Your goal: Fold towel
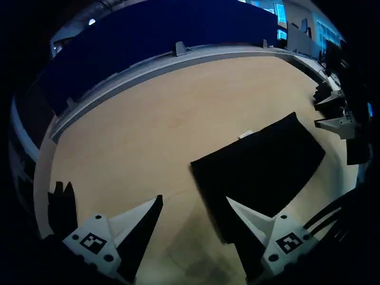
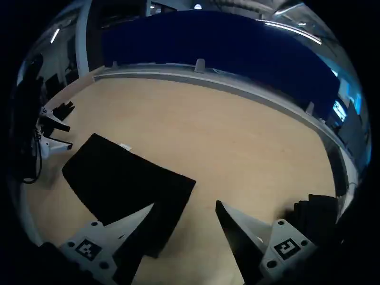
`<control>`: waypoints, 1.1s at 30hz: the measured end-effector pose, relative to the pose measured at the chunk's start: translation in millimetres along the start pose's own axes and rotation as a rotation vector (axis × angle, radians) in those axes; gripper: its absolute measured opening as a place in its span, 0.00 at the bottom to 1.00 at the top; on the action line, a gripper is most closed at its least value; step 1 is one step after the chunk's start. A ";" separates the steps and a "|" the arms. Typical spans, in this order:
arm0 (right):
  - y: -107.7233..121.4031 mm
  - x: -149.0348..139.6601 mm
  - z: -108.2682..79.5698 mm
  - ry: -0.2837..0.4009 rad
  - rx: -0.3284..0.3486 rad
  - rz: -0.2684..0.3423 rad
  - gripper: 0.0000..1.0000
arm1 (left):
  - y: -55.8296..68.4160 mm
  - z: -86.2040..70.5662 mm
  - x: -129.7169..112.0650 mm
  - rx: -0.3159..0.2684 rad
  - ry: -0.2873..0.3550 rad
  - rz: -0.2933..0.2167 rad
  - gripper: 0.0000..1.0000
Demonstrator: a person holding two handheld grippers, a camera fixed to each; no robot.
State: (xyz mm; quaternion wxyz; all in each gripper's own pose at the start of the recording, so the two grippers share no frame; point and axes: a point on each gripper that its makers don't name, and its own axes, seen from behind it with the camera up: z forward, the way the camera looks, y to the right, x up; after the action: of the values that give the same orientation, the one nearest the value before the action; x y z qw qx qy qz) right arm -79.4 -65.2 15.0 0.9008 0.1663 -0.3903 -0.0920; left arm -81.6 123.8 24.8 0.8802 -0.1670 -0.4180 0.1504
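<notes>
Fingers of the left tool stand wide apart and empty at the bottom of the left gripper view, angled down over the table. The right tool, at the bottom of its own view, is equally wide and empty. One black towel lies flat at lower right between the two tools, a white tag at its far edge. One dark stack sits at lower left.
</notes>
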 end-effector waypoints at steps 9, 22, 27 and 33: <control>-8.7 -9.9 -23.8 0.010 0.005 0.000 0.90 | 1.5 -26.9 -24.3 0.012 -0.011 -0.053 0.88; -12.7 -23.2 -44.8 0.014 0.010 0.017 0.90 | -2.1 -49.9 -47.2 0.038 -0.011 -0.106 0.88; -17.1 -24.9 -45.8 0.009 0.028 -0.005 0.90 | -4.5 -56.0 -49.5 0.051 -0.005 -0.120 0.88; -24.7 -31.3 -42.9 -0.012 0.064 -0.048 0.90 | -9.3 -67.7 -58.1 0.071 0.001 -0.150 0.88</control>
State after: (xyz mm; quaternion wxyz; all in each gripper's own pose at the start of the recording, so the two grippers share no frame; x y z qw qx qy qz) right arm -70.0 -69.1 -42.7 0.8902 0.2035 -0.3945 -0.1020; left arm -62.4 80.5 -51.4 0.8946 -0.1039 -0.4233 0.0987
